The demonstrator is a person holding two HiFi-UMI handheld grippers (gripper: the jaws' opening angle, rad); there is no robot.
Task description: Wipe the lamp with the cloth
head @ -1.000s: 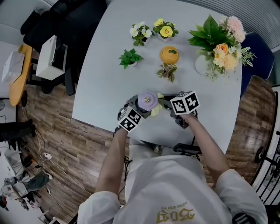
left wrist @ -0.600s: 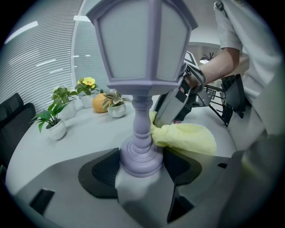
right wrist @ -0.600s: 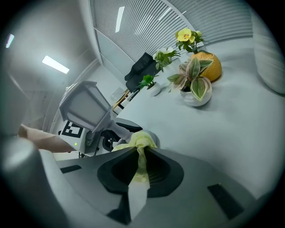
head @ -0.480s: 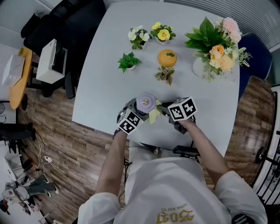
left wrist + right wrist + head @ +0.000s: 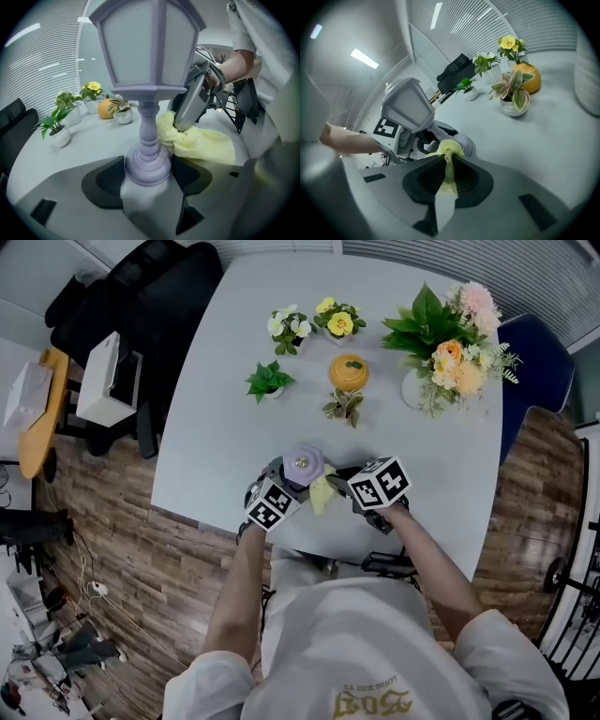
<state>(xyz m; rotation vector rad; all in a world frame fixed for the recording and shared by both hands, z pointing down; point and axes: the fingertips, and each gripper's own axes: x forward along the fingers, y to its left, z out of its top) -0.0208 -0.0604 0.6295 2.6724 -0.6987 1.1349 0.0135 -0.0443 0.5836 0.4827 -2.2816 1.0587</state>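
Note:
A lavender lantern-shaped lamp (image 5: 302,465) (image 5: 146,56) stands upright near the table's front edge. My left gripper (image 5: 148,174) (image 5: 281,486) is shut on the lamp's round base, one jaw on each side. My right gripper (image 5: 446,165) (image 5: 336,482) is shut on a pale yellow cloth (image 5: 449,151) (image 5: 197,140) (image 5: 321,493). The cloth is bunched against the lamp's stem and base on its right side. In the right gripper view the lamp (image 5: 408,107) rises just behind the cloth.
Small potted plants (image 5: 268,381) (image 5: 289,326) (image 5: 337,319) (image 5: 345,409), an orange pumpkin-shaped pot (image 5: 349,373) and a large bouquet in a white vase (image 5: 441,343) stand at the back of the white table (image 5: 216,427). A black chair (image 5: 141,296) is at the left.
The lamp and both grippers have shifted slightly towards the front left of the table. The cloth stays pressed at the lamp's lower part.

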